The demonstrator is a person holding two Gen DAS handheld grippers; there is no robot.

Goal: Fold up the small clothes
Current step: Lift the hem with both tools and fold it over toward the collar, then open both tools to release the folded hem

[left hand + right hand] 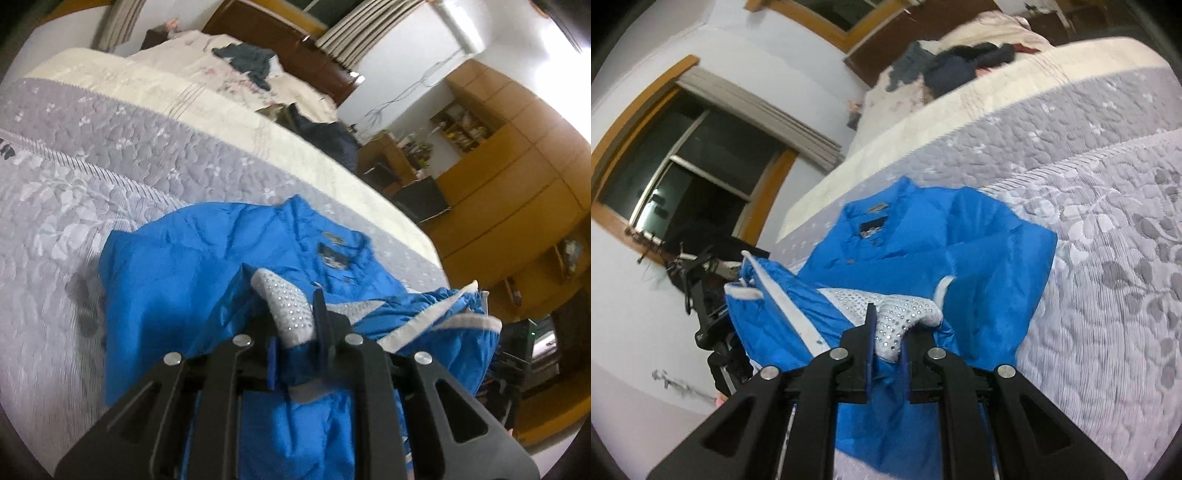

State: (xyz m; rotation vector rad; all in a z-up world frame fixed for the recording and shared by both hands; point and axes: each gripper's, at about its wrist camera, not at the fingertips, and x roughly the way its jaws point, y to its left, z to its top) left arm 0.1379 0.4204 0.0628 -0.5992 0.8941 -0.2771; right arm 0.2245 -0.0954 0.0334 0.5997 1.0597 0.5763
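The blue garment (192, 266) lies partly on the grey quilt (74, 192), both the left gripper (295, 332) and right gripper (886, 332) clenched on its studded white trim; thin, limp, probably slippery, best held at seams.

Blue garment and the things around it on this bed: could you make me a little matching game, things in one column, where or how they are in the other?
Things:
1. blue garment
2. dark clothes pile
3. left gripper
4. window

Descriptions:
A. heaped at the far end of the bed
B. jaws closed on a studded white panel
C. spread on the grey quilt
D. on the wall, wooden frame

Pairs: 1-C, 2-A, 3-B, 4-D
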